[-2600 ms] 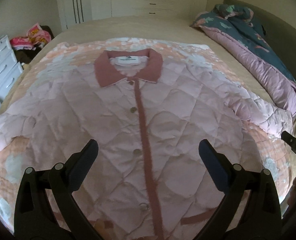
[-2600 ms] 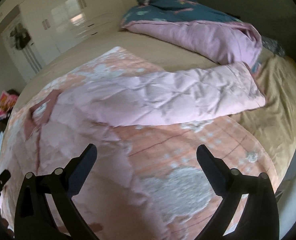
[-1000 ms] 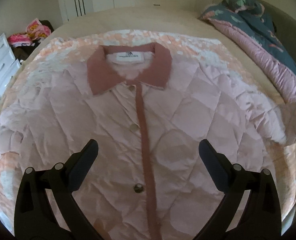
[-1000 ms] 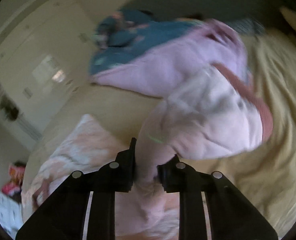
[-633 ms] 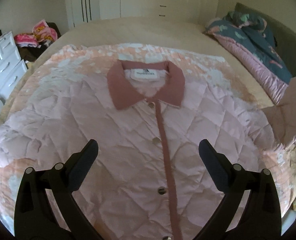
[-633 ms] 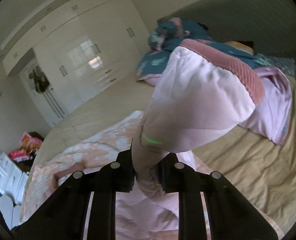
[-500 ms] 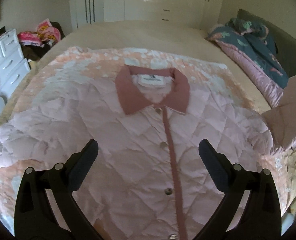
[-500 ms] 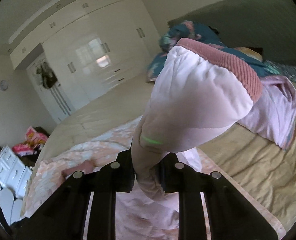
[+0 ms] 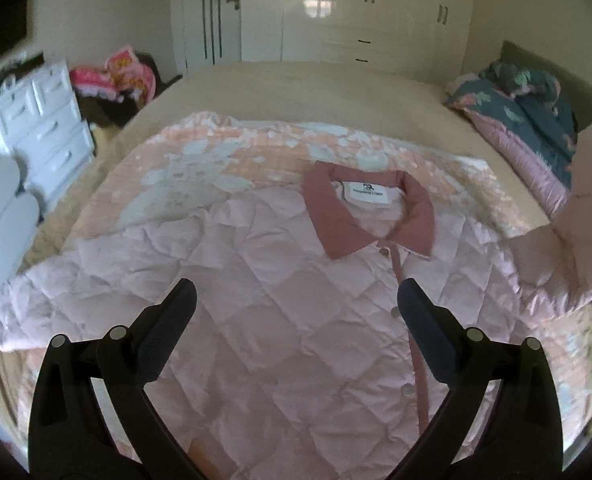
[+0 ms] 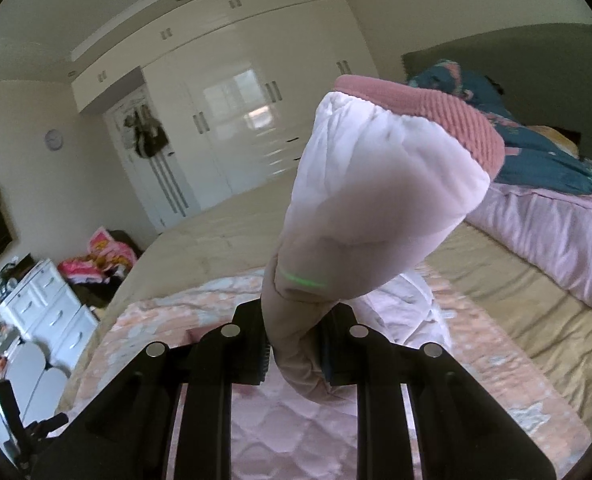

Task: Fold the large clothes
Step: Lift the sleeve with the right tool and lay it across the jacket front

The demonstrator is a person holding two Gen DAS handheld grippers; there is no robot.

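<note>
A pale pink quilted jacket (image 9: 279, 320) with a dusty-rose collar (image 9: 370, 216) lies buttoned and face up on a peach patterned blanket (image 9: 199, 160) on the bed. My left gripper (image 9: 296, 300) hovers open above the jacket's chest with nothing between its fingers. My right gripper (image 10: 296, 344) is shut on the jacket's sleeve (image 10: 372, 208), which stands up in front of the camera with its ribbed rose cuff (image 10: 436, 116) on top. In the left wrist view that lifted sleeve (image 9: 576, 248) rises at the right edge. The other sleeve (image 9: 67, 300) lies flat at the left.
A teal and pink duvet (image 9: 532, 128) is bunched along the bed's right side by the headboard. A white chest of drawers (image 9: 43, 120) and pink bags (image 9: 115, 76) stand left of the bed. White wardrobes (image 9: 336, 12) line the far wall. Tan bedsheet (image 10: 516, 300) lies bare beyond the blanket.
My right gripper has lifted the sleeve higher and swung it over towards the jacket's body. My left gripper has drawn back and to the left, so the collar sits further right in its view.
</note>
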